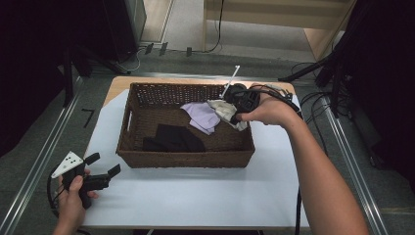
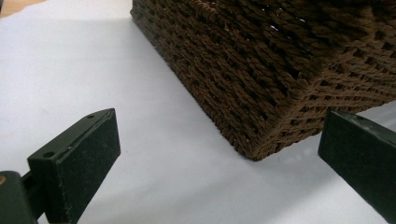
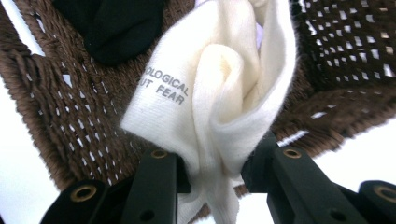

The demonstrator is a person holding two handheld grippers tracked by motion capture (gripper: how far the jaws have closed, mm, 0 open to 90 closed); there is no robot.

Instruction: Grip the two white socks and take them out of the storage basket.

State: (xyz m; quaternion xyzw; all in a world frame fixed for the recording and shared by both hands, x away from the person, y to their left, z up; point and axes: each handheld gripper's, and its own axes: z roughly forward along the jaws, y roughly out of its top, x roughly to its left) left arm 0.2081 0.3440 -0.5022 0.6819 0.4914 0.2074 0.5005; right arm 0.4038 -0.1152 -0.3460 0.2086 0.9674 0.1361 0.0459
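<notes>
1. The right gripper (image 1: 234, 108), at the upper right of the high view over the right end of the basket (image 1: 147, 155), has its jaws clenched on a cream sock (image 1: 226, 111); in the right gripper view the soft knit bunches in folds between the two black jaws, and the grey printed letters "OLOGICAL" and "FEAR" show on its flat side.
2. The sock (image 3: 219, 93) hangs above the basket's inside, near the right wall; the basket is a rectangular tray of brown woven cord with an open lattice, standing at the middle of the white desk (image 1: 195, 196).
3. On the basket floor lie a lilac cloth (image 1: 203, 116), smooth and crumpled, just left of the sock, and a black cloth (image 1: 173, 138), flat and matt, lower left of it.
4. The left gripper (image 1: 105, 164) rests low at the lower left of the high view, jaws released and wide apart; in the left gripper view a rounded corner of the basket (image 2: 261, 70) shows between its felt-faced black jaws, which touch nothing.
</notes>
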